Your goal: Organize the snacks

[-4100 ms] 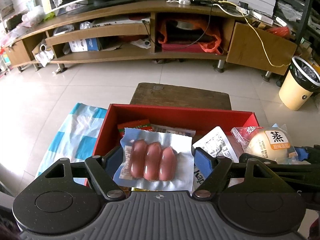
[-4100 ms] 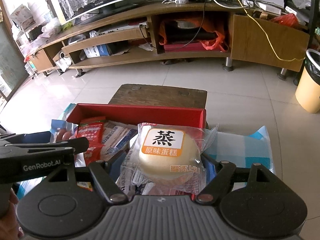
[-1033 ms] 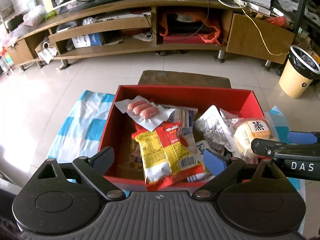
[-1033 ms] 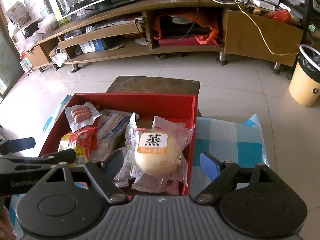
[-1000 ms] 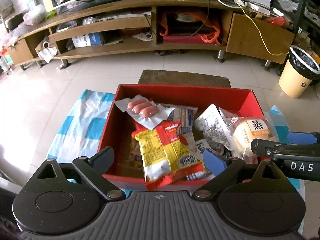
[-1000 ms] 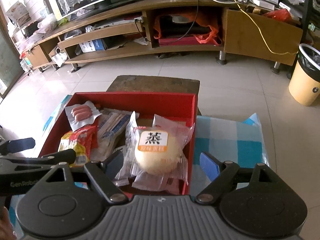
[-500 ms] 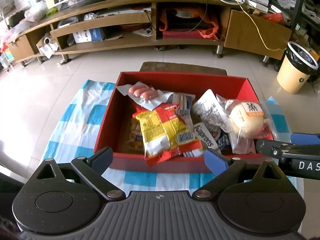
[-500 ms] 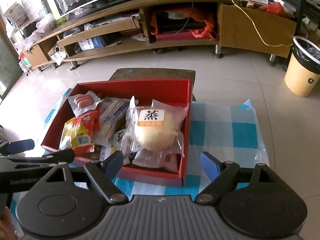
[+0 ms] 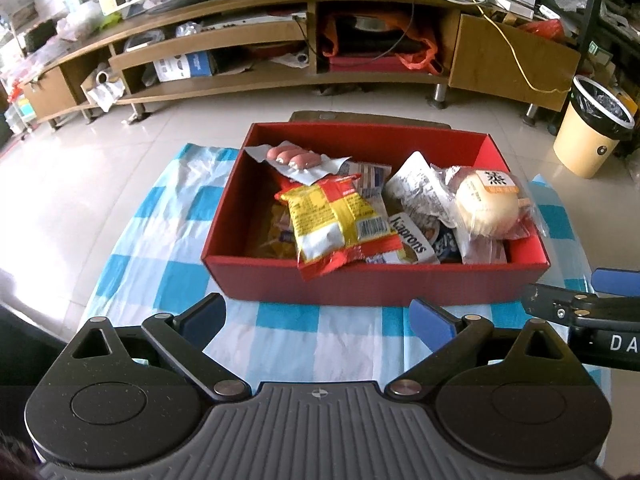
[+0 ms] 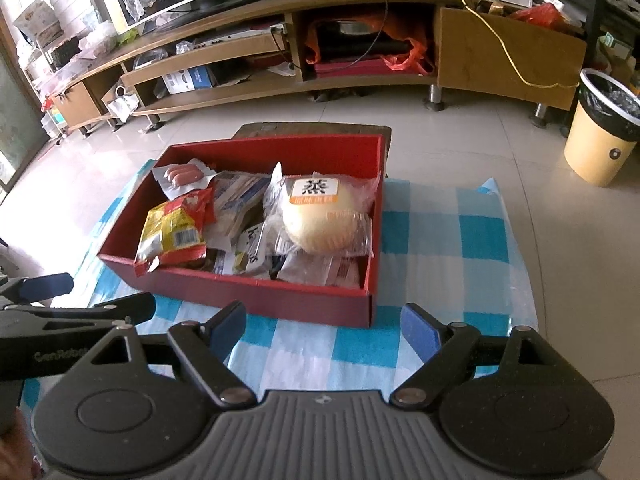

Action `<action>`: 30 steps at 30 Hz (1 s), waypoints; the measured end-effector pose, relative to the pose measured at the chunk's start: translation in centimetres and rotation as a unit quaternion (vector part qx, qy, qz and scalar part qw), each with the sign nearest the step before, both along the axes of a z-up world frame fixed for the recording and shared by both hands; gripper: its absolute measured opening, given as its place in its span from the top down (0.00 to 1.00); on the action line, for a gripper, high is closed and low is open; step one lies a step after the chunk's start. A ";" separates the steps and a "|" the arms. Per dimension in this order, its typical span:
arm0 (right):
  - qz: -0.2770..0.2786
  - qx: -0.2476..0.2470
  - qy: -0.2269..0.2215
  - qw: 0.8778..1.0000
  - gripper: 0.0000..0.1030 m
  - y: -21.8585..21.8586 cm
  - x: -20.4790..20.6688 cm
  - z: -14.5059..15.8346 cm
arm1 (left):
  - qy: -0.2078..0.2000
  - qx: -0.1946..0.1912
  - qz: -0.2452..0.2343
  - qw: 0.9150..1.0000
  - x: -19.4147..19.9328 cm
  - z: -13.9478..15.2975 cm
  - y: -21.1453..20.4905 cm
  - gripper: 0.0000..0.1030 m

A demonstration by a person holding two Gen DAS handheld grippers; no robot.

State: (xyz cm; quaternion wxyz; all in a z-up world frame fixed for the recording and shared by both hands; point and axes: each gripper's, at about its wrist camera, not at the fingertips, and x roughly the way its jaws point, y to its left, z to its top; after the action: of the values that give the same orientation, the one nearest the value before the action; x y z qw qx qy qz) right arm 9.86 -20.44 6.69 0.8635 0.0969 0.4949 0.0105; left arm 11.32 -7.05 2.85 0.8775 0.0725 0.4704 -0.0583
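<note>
A red box (image 9: pixel 372 284) (image 10: pixel 256 292) on a blue-and-white checked cloth (image 9: pixel 160 240) (image 10: pixel 448 240) holds several snacks. A sausage pack (image 9: pixel 294 159) (image 10: pixel 182 174) lies at its far left, a yellow-and-red bag (image 9: pixel 338 220) (image 10: pixel 174 232) in the middle front, and a wrapped round cake (image 9: pixel 490 202) (image 10: pixel 320 216) at the right. My left gripper (image 9: pixel 318 322) is open over the cloth in front of the box, holding nothing. My right gripper (image 10: pixel 322 330) is open too, empty, just short of the box's near right corner.
A dark wooden stool (image 10: pixel 312 130) stands just behind the box. A long wooden TV cabinet (image 9: pixel 280 48) runs along the back wall. A yellow bin (image 9: pixel 596 128) (image 10: pixel 600 124) stands at the right. Tiled floor surrounds the cloth.
Both grippers have drawn back from the box, which now sits farther off and smaller in both views. The cloth in front of the box has come into sight. Both stay open.
</note>
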 end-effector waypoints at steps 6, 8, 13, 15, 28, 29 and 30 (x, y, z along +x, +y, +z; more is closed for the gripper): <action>0.004 0.004 0.001 1.000 0.19 0.6 -1.5 -0.1 | 0.003 -0.004 0.000 1.000 -1.4 0.0 0.5 0.03; 0.005 0.006 0.001 1.000 0.19 0.8 -2.0 -0.1 | 0.004 -0.003 -0.002 1.000 -1.9 0.0 0.5 0.03; 0.007 0.012 -0.004 1.000 0.19 1.3 -3.2 0.4 | 0.006 -0.001 -0.004 1.000 -3.1 -0.2 0.7 0.03; 0.008 0.012 -0.006 1.000 0.19 1.4 -3.7 0.4 | 0.007 -0.001 -0.004 1.000 -3.6 -0.1 0.8 0.03; 0.011 0.016 -0.007 1.000 0.19 2.2 -6.4 0.6 | 0.009 -0.004 -0.009 1.000 -6.3 -0.2 1.4 0.03; 0.012 0.017 -0.007 1.000 0.19 2.3 -6.7 0.6 | 0.009 -0.005 -0.009 1.000 -6.4 -0.1 1.4 0.03; 0.013 0.018 -0.007 1.000 0.19 2.3 -6.8 0.6 | 0.010 -0.005 -0.010 1.000 -6.6 -0.1 1.4 0.03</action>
State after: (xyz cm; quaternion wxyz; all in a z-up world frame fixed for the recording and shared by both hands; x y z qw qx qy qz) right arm 3.01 -18.09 7.31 0.8647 0.1057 0.4901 0.0307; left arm 4.69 -5.61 2.74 0.8726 0.0720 0.4780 -0.0704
